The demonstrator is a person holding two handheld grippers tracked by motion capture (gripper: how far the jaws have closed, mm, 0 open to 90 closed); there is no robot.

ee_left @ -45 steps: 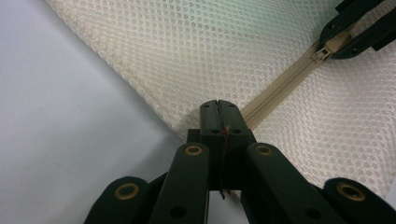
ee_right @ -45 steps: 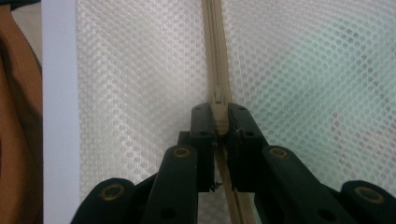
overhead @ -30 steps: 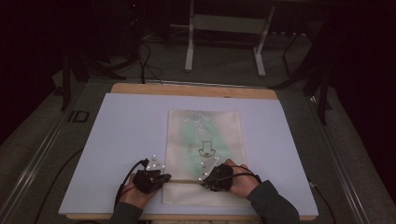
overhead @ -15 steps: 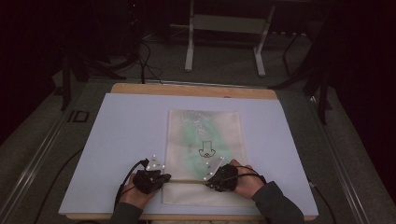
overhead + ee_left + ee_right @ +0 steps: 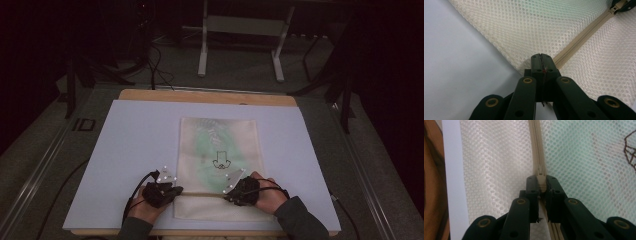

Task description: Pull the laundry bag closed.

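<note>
A cream mesh bag (image 5: 220, 150) with green contents and a small dark drawing lies flat on a white board (image 5: 140, 140). A beige zipper (image 5: 202, 194) runs across its near end. At the bag's left edge, by the end of the zipper (image 5: 576, 42), my left gripper (image 5: 177, 190) (image 5: 541, 57) is shut, pinching the mesh edge. My right gripper (image 5: 227, 192) (image 5: 541, 181) is shut on the zipper pull (image 5: 540, 173), over the zipper (image 5: 535, 142) near the middle of the bag. The right gripper (image 5: 624, 3) also appears far off in the left gripper view.
The white board rests on a wooden tabletop (image 5: 200, 96). Behind the table a metal frame's legs (image 5: 202, 50) stand on the dark floor among cables. Bare board lies left and right of the bag.
The right hand and its gripper have shifted slightly to the right along the zipper. The left gripper has stayed where it was.
</note>
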